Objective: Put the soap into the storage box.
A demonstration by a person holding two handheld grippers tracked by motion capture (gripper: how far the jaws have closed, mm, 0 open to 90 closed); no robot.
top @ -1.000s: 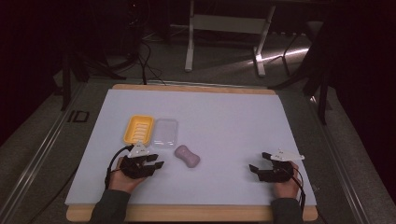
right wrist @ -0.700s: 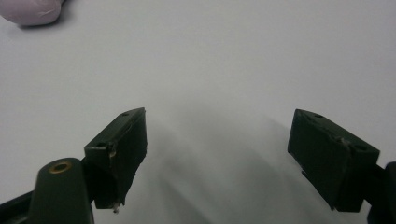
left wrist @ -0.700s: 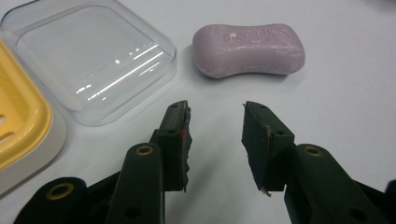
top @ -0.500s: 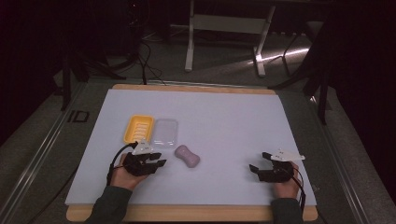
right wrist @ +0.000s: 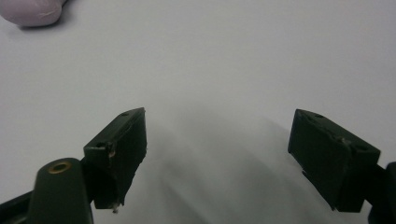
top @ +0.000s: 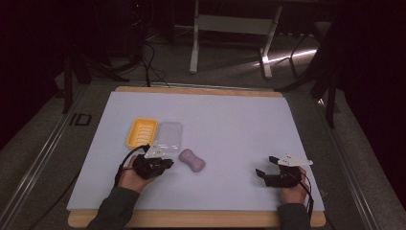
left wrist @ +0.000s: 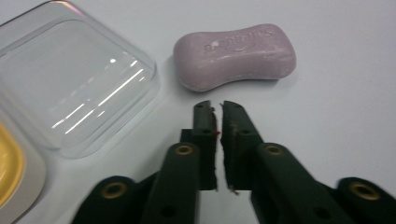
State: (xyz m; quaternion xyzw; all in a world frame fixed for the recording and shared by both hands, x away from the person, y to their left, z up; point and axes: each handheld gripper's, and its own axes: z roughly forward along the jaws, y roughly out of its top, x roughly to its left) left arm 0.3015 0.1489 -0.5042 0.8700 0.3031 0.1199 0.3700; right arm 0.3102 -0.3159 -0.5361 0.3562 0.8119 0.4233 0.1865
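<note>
Since the earlier frame the left tool (top: 165, 164) has edged slightly toward the soap bar (left wrist: 236, 56), jaws nearly closed and empty. The soap lies at lower centre-left, beside the clear lid (top: 169, 134). It looks firm and slippery; grip across its narrow waist. The right tool (right wrist: 219, 154) gapes wide.

On the desk (top: 230, 129), the soap dish (top: 141, 132) lies in the left half, between the middle and the near edge. The lid (top: 169, 134) lies just to its right, touching it. The soap bar (top: 192, 160) lies nearer the near edge, just right of the lid and apart from it. The left tool (top: 165, 164) sits just left of the soap bar, its tips near it. The right tool (top: 263, 167) rests well apart, toward the near right corner.
</note>
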